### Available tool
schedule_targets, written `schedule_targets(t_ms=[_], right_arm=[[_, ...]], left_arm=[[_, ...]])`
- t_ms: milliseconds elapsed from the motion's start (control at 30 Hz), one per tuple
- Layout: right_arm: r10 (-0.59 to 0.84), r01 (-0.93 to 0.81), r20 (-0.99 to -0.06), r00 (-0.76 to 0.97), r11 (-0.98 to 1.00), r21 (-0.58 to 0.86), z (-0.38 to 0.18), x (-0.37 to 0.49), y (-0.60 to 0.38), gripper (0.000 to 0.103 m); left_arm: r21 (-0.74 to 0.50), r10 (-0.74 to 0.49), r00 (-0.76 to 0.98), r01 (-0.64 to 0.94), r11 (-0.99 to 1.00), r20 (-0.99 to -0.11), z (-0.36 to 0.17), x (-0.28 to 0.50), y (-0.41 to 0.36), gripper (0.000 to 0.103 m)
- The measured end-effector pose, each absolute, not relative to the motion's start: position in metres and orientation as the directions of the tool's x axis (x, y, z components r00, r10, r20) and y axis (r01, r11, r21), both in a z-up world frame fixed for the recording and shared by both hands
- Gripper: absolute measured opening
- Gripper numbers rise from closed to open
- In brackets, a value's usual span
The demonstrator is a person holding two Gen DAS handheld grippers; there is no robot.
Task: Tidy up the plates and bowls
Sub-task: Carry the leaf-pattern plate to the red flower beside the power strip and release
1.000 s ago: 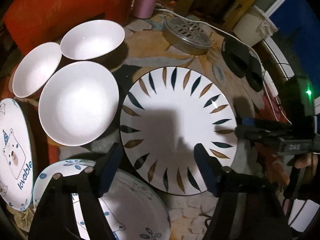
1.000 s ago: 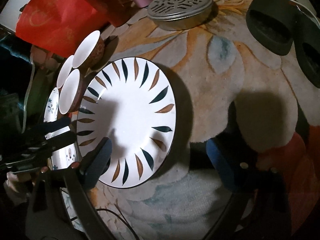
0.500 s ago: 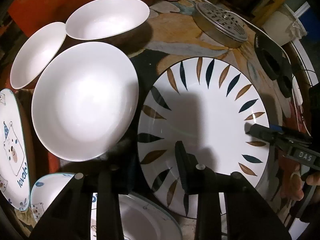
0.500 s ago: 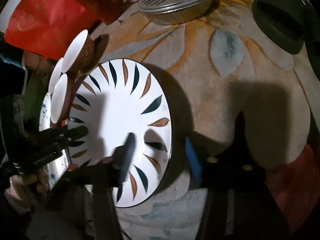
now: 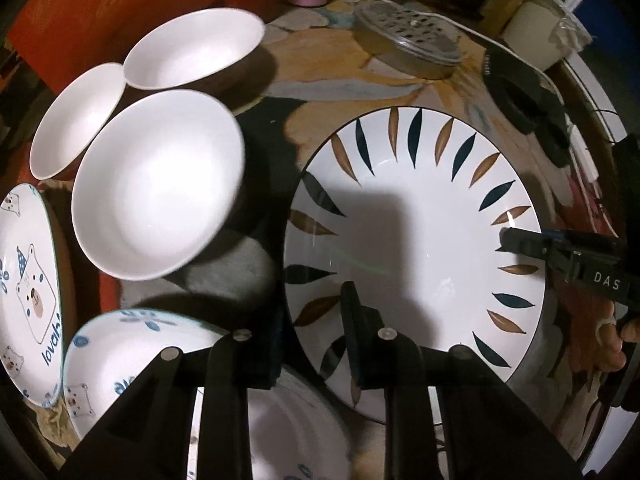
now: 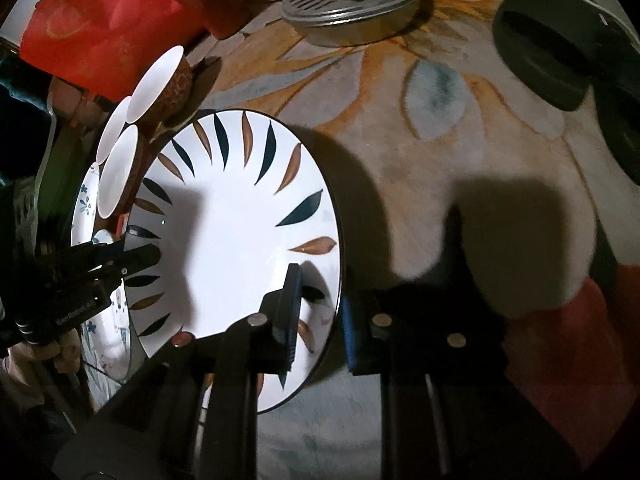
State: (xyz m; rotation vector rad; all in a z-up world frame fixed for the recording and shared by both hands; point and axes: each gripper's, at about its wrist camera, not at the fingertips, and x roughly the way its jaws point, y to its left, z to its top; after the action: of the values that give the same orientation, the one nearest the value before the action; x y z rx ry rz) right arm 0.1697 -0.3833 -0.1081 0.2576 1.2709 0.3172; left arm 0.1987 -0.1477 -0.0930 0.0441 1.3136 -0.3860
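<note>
- The leaf-patterned plate [image 5: 416, 248] lies flat on the floral tablecloth [image 6: 440, 152], roughly mid-table, its dark rim facing both tools. Being round, it has no long axis; what matters is the line across it from one clamped edge to the other.
- The left gripper [image 5: 316, 340] straddles the plate's near-left rim in its own view: one finger sits over the white well, the other outside the edge. Its jaws are closing with the rim between them, and the pads look to be on it already.
- The right gripper [image 6: 320, 312] takes the opposite rim, one blue-padded finger inside, one outside. Its jaws too are closing on the rim, and the pads appear to pinch it.
- So the plate hangs between the two tools, each at one end of a line through its middle. Neither hand is nearer; my judgement is that the coming lift depends on both rising evenly, or the plate will tip.
- Outward: a large white bowl [image 5: 156, 188] sits just beside the plate's left edge, with two more white bowls behind it.
- A bear-print plate [image 5: 28, 280] and a blue-flowered plate [image 5: 132, 344] lie close under the left tool, likely stacking spots.
- A perforated metal tin [image 6: 352, 4] stands well apart at the far side.
</note>
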Motion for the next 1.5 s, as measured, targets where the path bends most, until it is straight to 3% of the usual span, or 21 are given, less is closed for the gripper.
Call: schedule_targets(t_ms=[500,833,1333,1367,1400,1500], right_arm=[[0.231,0.096,-0.924,0.304,0.958,0.271,-0.072,0.094,-0.495,0.018],[0.121,0.269,-0.951,0.283,0.942,0.200,-0.081,0.038,-0.576,0.019],[0.080,0.344,-0.974,0.214,0.927,0.152,-0.120,0.020,-0.600,0.025],[0.081,0.343,-0.973,0.216,0.927,0.154,-0.118,0.020,-0.598,0.036],[0.086,0.340,-0.971,0.221,0.927,0.160,-0.116,0.021,-0.597,0.054],[0.070,0.359,-0.966,0.248,0.920,0.159,-0.100,0.015,-0.593,0.082]], left_arm=[[-0.292,-0.386,0.127,0.458,0.840,-0.914,-0.074,0.144,-0.280,0.025],[-0.323,-0.400,0.024,0.550,0.771,-0.916,-0.087,0.108,-0.373,0.025],[-0.175,-0.288,0.073,0.644,0.745,-0.955,-0.099,0.092,-0.428,0.025],[-0.166,-0.283,0.082,0.644,0.747,-0.956,-0.097,0.091,-0.428,0.025],[-0.170,-0.284,0.077,0.642,0.747,-0.956,-0.095,0.091,-0.427,0.025],[-0.200,-0.295,0.052,0.622,0.757,-0.954,-0.087,0.091,-0.414,0.035]])
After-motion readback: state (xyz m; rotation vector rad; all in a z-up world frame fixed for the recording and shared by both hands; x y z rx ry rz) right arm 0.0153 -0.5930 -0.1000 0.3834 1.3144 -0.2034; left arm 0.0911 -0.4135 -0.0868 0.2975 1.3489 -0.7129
